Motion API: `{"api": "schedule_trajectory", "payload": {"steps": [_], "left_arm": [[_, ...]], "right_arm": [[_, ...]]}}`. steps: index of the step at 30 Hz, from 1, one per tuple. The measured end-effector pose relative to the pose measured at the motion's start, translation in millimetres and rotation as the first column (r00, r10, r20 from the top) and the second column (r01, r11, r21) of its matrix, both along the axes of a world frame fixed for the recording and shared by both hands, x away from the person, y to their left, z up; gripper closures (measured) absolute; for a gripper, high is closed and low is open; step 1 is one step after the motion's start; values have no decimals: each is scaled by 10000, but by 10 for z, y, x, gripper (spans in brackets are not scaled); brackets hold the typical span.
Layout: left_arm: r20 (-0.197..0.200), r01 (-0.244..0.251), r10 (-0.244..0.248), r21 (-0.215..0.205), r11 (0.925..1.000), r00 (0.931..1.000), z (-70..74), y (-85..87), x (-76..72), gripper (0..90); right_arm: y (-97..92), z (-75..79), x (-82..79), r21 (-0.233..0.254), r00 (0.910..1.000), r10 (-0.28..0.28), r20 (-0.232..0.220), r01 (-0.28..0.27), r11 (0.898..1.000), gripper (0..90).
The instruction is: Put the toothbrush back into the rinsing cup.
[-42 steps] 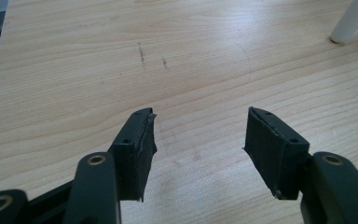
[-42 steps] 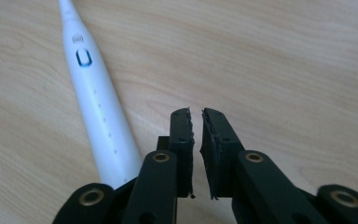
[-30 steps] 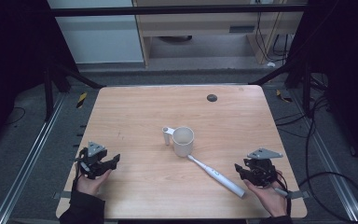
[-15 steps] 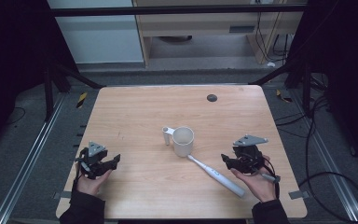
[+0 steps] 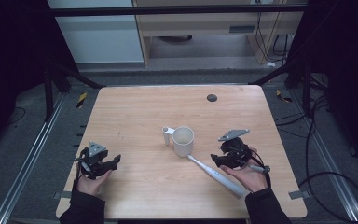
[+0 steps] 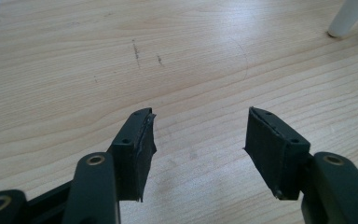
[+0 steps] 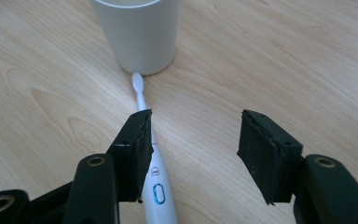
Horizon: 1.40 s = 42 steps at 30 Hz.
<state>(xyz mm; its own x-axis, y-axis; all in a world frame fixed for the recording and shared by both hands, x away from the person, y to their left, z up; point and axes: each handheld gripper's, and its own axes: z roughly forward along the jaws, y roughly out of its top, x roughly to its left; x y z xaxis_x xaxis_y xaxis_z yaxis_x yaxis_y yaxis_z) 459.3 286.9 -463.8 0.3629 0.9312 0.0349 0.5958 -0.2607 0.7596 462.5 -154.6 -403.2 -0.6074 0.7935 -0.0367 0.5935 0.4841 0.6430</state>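
Wood-grain table (image 5: 135, 116), pale, rounded corners, few faint scuffs, small dark round spot (image 5: 211, 97) near far edge. White cylindrical cup (image 5: 183, 141) mid-table w/ handle. White smooth electric toothbrush (image 5: 216, 175) lies flat, brush head touching cup base, blue-ringed button on body. Right gripper (image 5: 216, 160) just above toothbrush, black jaws spread, just been opening, nothing betw. them. Left gripper (image 5: 112, 163) near front-left, jaws spread, over bare wood. Dark room, grey floor, cables around.
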Motion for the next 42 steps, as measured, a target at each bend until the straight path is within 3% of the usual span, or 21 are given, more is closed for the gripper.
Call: {"api": "schedule_trajectory", "payload": {"steps": [13,27,42], "left_arm": [[-39,51,-51,26,10000,10000,-3,-2,2,409],[-97,82,-81,43,10000,9999,-10,-6,5,409],[-139,108,-108,56,9999,9998,-15,-10,9,410]], "right_arm": [[192,-182,70,-499,9932,460,-1072,-516,9974,465],[254,-389,102,-1040,9773,630,-2022,-854,9909,521],[304,-534,118,-1579,9612,755,-2654,-1205,9801,584]]}}
